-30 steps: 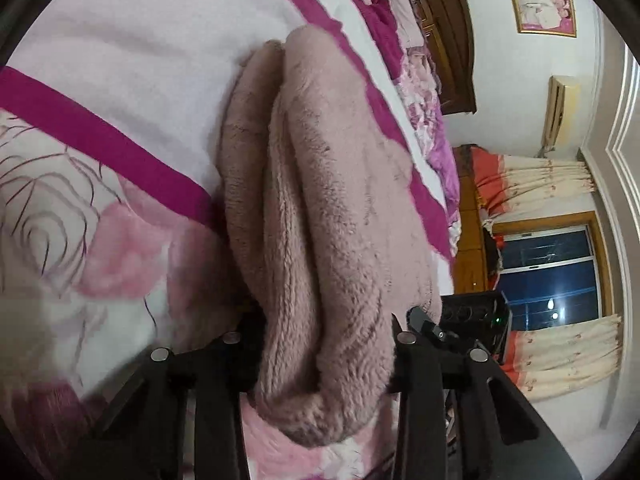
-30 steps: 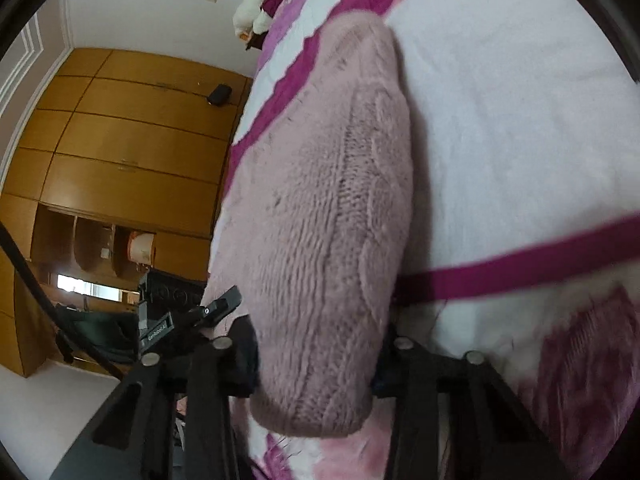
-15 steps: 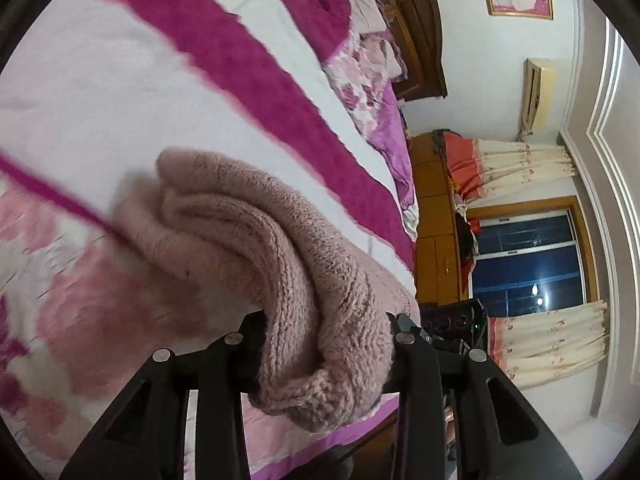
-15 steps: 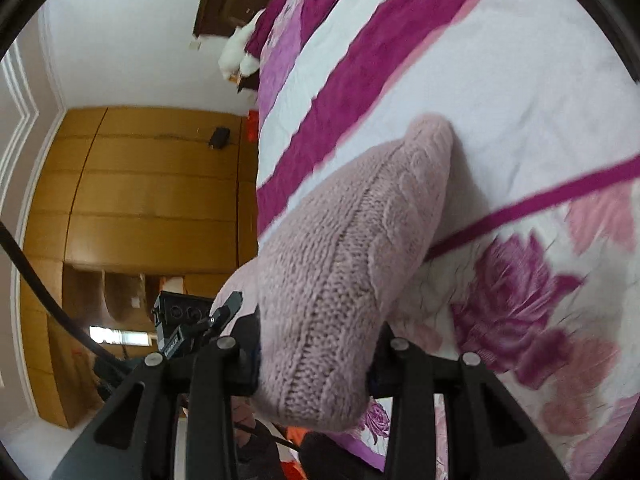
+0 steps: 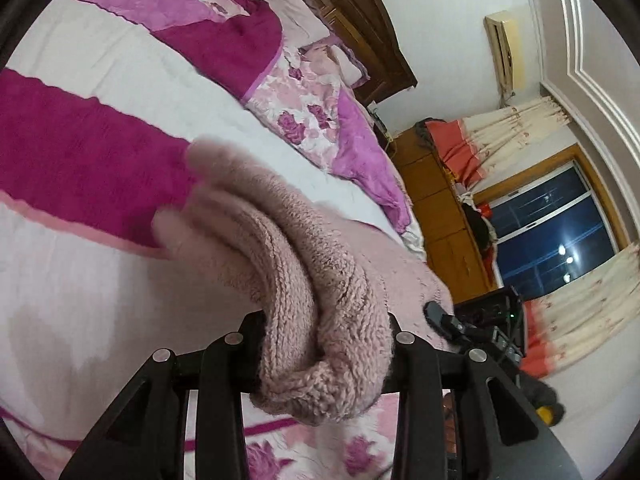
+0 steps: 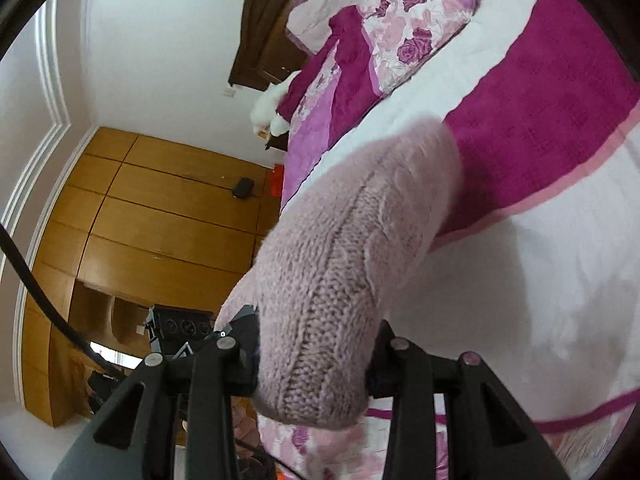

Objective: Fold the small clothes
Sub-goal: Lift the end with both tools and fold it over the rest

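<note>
Gripping one bunched edge each, the left tongs (image 5: 324, 360) and right tongs (image 6: 312, 364) are clamped on the pink knitted sweater (image 5: 296, 272). It hangs above the bed (image 5: 100, 312).

A bed (image 5: 100, 280) under a white, magenta-striped quilt (image 5: 80, 160) carries floral pillows (image 5: 296, 92) at its far end.

Domestic bedroom: made bed (image 5: 100, 80) with floral pillows (image 6: 416, 24), wooden wardrobe (image 6: 140, 220), curtained window (image 5: 560, 224), wall-mounted air conditioner (image 5: 504, 48).
</note>
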`<state>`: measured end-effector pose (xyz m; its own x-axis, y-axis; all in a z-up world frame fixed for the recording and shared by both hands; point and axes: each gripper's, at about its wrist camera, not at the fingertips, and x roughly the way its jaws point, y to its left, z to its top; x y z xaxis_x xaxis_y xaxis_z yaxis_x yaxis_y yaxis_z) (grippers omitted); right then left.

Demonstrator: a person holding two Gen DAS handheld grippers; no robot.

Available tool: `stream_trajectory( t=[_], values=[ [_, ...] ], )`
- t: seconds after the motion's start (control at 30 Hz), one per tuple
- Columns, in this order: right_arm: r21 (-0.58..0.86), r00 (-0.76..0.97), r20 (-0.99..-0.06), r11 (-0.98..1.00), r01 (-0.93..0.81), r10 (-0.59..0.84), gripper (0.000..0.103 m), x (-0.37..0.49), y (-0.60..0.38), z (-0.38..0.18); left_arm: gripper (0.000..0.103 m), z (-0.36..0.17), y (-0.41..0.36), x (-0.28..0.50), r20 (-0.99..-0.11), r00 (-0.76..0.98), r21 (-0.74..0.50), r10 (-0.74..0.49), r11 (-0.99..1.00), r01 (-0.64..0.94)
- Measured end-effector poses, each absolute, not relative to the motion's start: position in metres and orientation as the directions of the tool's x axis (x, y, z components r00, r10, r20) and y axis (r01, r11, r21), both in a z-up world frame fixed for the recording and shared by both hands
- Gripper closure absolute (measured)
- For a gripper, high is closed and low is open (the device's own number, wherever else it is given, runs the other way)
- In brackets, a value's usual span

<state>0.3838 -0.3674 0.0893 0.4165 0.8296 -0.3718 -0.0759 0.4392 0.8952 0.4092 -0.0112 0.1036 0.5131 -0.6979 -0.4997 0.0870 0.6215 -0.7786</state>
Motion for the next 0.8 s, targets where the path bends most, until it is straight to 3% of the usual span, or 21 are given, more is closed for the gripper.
stream_trajectory(
  t=[0.07,0.2,0.27,0.63,0.8],
  values=[
    [0.888,0.410,-0.392,0.456,-0.067,0.823,0.066,0.375,-0.368,0.058,0.092,0.072,-0.015,0.400,-0.502,0.518,-0.777,-0.692,0.625,0.082],
    [0.876,0.320,-0.481,0.463,0.137,0.816,0.066,0.336,-0.380,-0.044,0.093,-0.021,-0.022,0.375,-0.603,0.415,-0.766,-0.681,0.640,-0.063],
    [0.889,0.329,-0.458,0.431,0.154,0.826,0.067,0.318,-0.385,-0.065,0.094,-0.041,-0.021,0.354,-0.601,0.416,-0.770,-0.683,0.635,-0.071],
    [0.907,0.361,-0.419,0.406,0.114,0.833,0.072,0.271,-0.382,-0.035,0.094,-0.009,-0.020,0.305,-0.578,0.408,-0.790,-0.707,0.610,-0.062],
    [0.906,0.346,-0.422,0.403,0.130,0.838,0.072,0.238,-0.379,-0.034,0.094,-0.004,-0.030,0.264,-0.613,0.394,-0.759,-0.685,0.649,-0.051]
  ],
)
